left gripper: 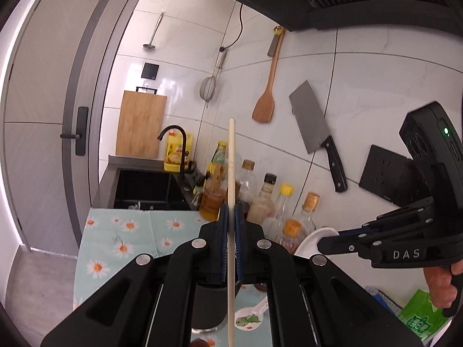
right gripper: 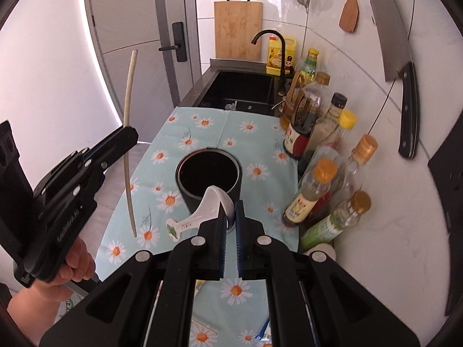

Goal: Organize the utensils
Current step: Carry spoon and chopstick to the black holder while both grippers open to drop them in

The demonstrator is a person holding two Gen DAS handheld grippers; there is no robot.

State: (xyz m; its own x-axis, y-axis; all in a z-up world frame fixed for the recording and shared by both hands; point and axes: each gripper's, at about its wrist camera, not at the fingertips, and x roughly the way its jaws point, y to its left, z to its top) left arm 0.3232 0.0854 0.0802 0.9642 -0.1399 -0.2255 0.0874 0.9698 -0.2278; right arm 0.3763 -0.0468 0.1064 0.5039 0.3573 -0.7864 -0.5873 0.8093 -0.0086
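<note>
My left gripper (left gripper: 231, 211) is shut on a pale chopstick (left gripper: 231, 156) and holds it upright in the air. In the right wrist view the left gripper (right gripper: 127, 133) holds that chopstick (right gripper: 128, 110) left of a black cylindrical utensil holder (right gripper: 209, 173), above the counter's edge. My right gripper (right gripper: 230, 208) is shut on a white ceramic spoon (right gripper: 212, 202), held just in front of the holder's rim. In the left wrist view the right gripper (left gripper: 325, 244) grips the spoon (left gripper: 314, 240). Another white spoon with a green print (left gripper: 251, 316) lies on the cloth, seen also in the right wrist view (right gripper: 181, 227).
A daisy-print cloth (right gripper: 249, 128) covers the counter. Several oil and sauce bottles (right gripper: 324, 179) stand along the right wall. A black sink (right gripper: 237, 91) with a faucet lies beyond. A cleaver (right gripper: 396, 57), wooden spatula (right gripper: 349, 11) and strainer hang on the tiled wall.
</note>
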